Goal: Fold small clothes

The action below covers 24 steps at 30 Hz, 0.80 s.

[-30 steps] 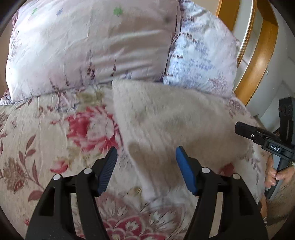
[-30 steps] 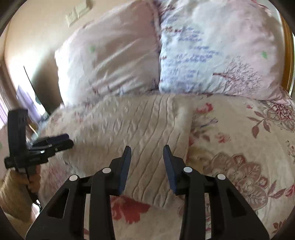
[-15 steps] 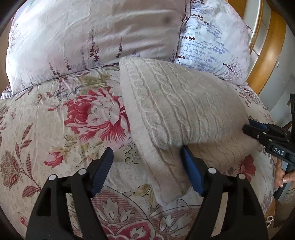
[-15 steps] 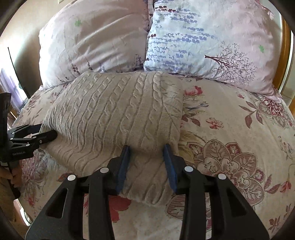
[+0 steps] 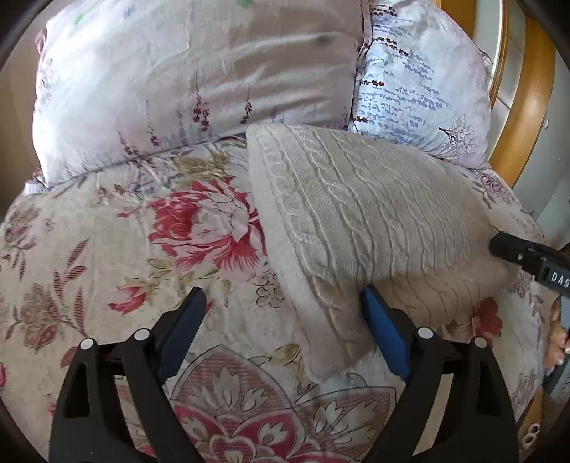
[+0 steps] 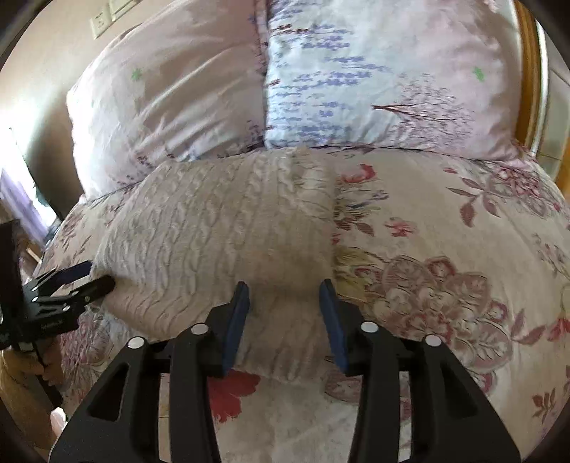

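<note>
Over the bed [image 5: 107, 249], both tools tilt downward, opening.

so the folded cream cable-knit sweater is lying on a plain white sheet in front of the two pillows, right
Not quite: the folded cream cable-knit sweater lies on a floral bedspread with red flowers, not a plain white sheet. It does sit in front of the two pillows. The left wrist view shows it.

A bed [image 5: 107, 249] covered in a pale floral spread with red blooms fills the room. Two pillows lean at its head: a pinkish one [image 5: 185, 71] and a lavender-printed one [image 5: 420, 85]. A curved wooden headboard [image 5: 527, 107] rises behind. A beige wall [image 6: 46, 53] carries white switch plates [image 6: 107, 14]; daylight is bright.
</note>
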Available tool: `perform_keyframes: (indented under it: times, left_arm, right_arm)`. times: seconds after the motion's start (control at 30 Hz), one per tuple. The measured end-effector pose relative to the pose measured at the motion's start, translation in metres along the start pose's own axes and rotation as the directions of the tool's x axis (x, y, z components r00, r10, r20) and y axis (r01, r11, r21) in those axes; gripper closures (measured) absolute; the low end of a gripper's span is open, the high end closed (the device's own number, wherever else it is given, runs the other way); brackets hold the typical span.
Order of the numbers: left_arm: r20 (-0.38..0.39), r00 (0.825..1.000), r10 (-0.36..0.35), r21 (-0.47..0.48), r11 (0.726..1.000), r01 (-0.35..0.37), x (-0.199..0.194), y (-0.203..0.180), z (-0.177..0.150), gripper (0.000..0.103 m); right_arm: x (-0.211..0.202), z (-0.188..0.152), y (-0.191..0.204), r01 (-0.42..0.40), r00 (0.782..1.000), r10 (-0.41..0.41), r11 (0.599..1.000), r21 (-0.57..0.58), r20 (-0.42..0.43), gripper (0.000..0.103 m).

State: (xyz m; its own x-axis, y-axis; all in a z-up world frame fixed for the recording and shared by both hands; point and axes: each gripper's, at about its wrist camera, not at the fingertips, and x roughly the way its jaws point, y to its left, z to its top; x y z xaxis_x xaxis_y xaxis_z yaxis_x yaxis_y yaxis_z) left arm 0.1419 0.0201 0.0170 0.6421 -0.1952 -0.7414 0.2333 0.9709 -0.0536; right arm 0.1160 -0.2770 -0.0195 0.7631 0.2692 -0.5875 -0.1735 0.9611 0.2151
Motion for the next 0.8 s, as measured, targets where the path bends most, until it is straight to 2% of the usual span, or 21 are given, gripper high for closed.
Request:
perform_keyframes:
  times: [0.23,0.3,0.37,0.4,0.43,0.5,0.57,0.63,0.8]
  left_arm:
    - [-0.018,0.997,0.070,0.027,0.997,-0.070,0.001,-0.003,-0.002,0.010]
    - [-0.023,0.998,0.065,0.010,0.998,-0.065,-0.002,-0.002,-0.002,0.010]
    - [-0.010,0.999,0.039,-0.013,0.999,-0.039,-0.012,0.002,-0.005,0.011]
    - [0.001,1.000,0.028,-0.019,0.999,-0.028,-0.017,0.003,-0.008,0.011]
    - [0.013,1.000,0.012,-0.027,1.000,-0.012,-0.025,0.005,-0.011,0.009]
    - [0.026,1.000,0.004,-0.050,0.999,-0.002,-0.035,0.008,-0.018,0.002]
    - [0.041,0.999,0.004,-0.077,0.997,-0.001,-0.044,0.010,-0.025,0.002]
    - [0.035,0.999,0.003,-0.100,0.995,0.000,-0.046,0.010,-0.029,0.002]
    - [-0.002,1.000,0.009,-0.119,0.993,-0.009,-0.043,-0.001,-0.039,0.002]
  right_arm:
    - [0.016,-0.007,-0.001,0.008,0.996,-0.007,1.000,0.007,-0.087,0.053]
    - [0.013,-0.006,-0.001,0.018,0.996,-0.017,1.000,0.016,-0.083,0.053]
    - [-0.001,-0.007,0.003,0.031,0.999,-0.031,1.000,0.002,-0.034,0.051]
    - [-0.009,-0.010,0.005,0.038,0.999,-0.038,0.999,-0.010,-0.007,0.045]
    - [-0.015,-0.011,0.007,0.038,0.999,-0.038,0.999,-0.016,0.008,0.035]
    - [-0.026,-0.015,0.009,0.020,0.999,-0.019,1.000,-0.020,0.037,0.023]
    - [-0.034,-0.021,0.011,0.012,0.998,-0.011,1.000,-0.022,0.056,0.018]
    - [-0.041,-0.027,0.017,0.023,0.997,-0.022,0.999,-0.023,0.071,0.009]
    - [-0.047,-0.041,0.031,0.047,0.992,-0.044,0.999,-0.026,0.121,0.001]
